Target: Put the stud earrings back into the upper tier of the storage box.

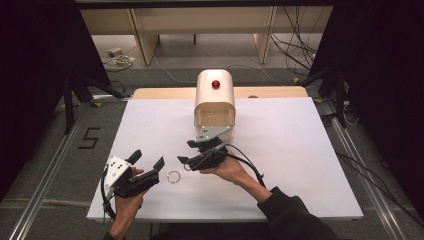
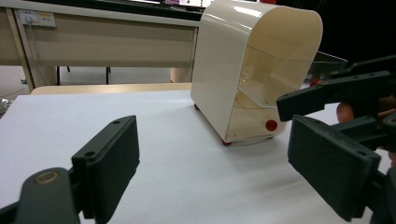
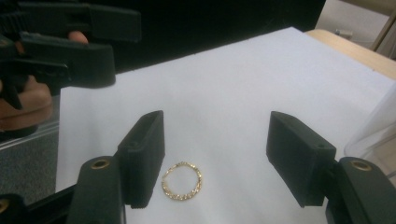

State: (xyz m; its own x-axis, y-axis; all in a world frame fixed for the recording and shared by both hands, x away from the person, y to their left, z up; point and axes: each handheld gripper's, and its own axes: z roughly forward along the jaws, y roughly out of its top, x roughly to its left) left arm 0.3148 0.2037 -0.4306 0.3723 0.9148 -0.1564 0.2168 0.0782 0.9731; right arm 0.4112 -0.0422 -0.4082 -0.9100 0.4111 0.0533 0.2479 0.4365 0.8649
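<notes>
**Gold ring flat on the desk, both claws wide**

Your right claw [image 3: 215, 158] stood wide with nothing pressed between its pads. In the right gripper view the gold ring [image 3: 181, 181] lay on the white desk [image 3: 233, 88] between the two black jaws, close to the jaw at the left of that view and apart from the other; whether it touched that pad could not be told. No earlier picture was there to compare, so only this stance counted.

The ring lay flat, its opening facing up. Being round, it had no long axis and pointed no particular way. Its band looked beaded or twisted. No writing could be read on it.

In the high view the ring [image 1: 173, 177] sat near the front of the desk, between your two hands, just beside the tip of your left claw [image 1: 148, 161] and a little toward you from your right claw [image 1: 196, 152].

Your left claw [image 2: 212, 163] was also wide and held nothing, aimed across the bare desk toward the cream box [image 2: 254, 65].

That box [image 1: 215, 102] stood at the middle rear of the desk, its clear-fronted open side turned toward you, a red knob [image 1: 215, 84] on top.

On the floor to the left of the desk a dark "5" [image 1: 89, 138] was marked.
</notes>
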